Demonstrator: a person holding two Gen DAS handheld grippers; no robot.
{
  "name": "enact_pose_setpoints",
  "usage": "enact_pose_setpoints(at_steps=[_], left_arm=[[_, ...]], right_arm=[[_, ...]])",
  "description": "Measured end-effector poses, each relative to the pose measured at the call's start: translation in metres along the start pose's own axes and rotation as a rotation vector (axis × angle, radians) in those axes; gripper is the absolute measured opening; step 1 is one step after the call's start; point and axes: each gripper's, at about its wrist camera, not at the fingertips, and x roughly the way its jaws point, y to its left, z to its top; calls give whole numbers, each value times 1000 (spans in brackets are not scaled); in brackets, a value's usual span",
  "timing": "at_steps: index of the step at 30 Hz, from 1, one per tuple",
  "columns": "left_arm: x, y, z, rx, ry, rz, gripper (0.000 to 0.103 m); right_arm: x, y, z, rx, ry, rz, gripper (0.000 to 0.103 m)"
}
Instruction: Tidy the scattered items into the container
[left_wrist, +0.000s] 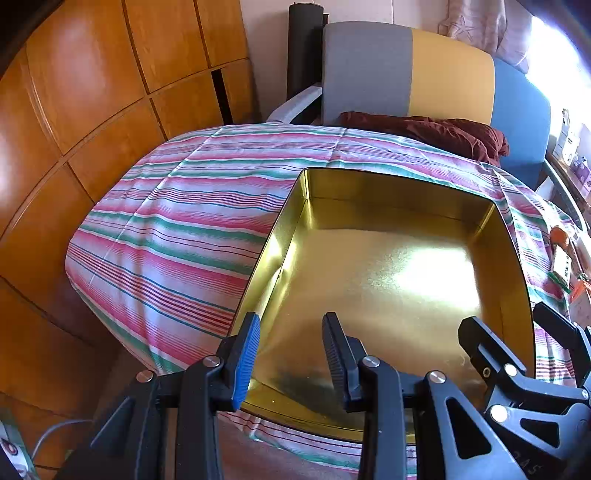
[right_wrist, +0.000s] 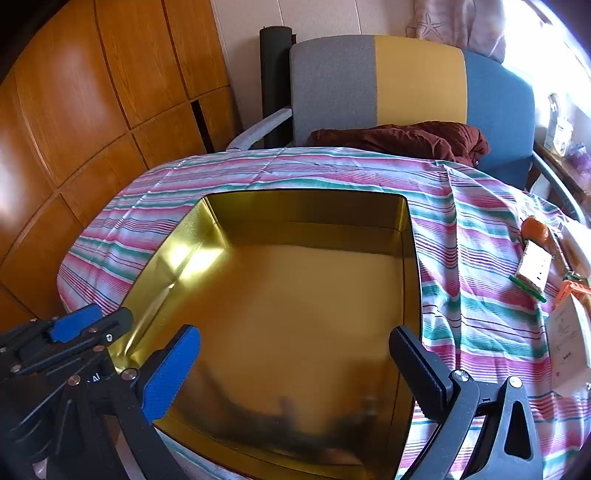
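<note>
An empty gold tin (left_wrist: 399, 177) (right_wrist: 303, 194) lies open on the striped cloth. My left gripper (left_wrist: 291, 332) hovers over the tin's near left corner, its fingers drawn close with nothing between them; it also shows at the left edge of the right wrist view (right_wrist: 96, 321). My right gripper (right_wrist: 293, 332) hangs open and empty above the tin's near side, and the left wrist view catches it (left_wrist: 511, 321) at the right. The scattered items lie to the right of the tin: an orange piece (right_wrist: 535, 229) (left_wrist: 561, 236), a green-edged packet (right_wrist: 532, 269) (left_wrist: 561, 266) and a white card (right_wrist: 569, 339).
The striped cloth (left_wrist: 166, 229) covers a small table and falls off at the left and near edges. A grey, yellow and blue chair (right_wrist: 417, 81) with a dark red cloth (right_wrist: 406, 140) stands behind. Wooden cabinet doors (left_wrist: 92, 92) line the left side.
</note>
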Motion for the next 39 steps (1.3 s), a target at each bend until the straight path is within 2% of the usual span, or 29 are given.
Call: enact_pose_setpoints(at_steps=[14, 25, 29, 32, 35, 39], left_arm=[[1, 0, -1, 0, 14, 3, 36], [7, -1, 1, 2, 47, -25, 36], [6, -6, 6, 4, 47, -54, 36], [6, -19, 13, 47, 36, -130, 36], [3, -42, 19, 125, 52, -264, 36], [-2, -72, 25, 151, 84, -439, 36]], right_arm=[[1, -5, -2, 20, -3, 57, 103], [-7, -11, 0, 14, -25, -12, 103], [-15, -21, 2, 35, -62, -35, 103], [-27, -31, 5, 46, -109, -58, 103], [-40, -49, 8, 69, -158, -89, 103], [-58, -85, 7, 139, -205, -144, 103]])
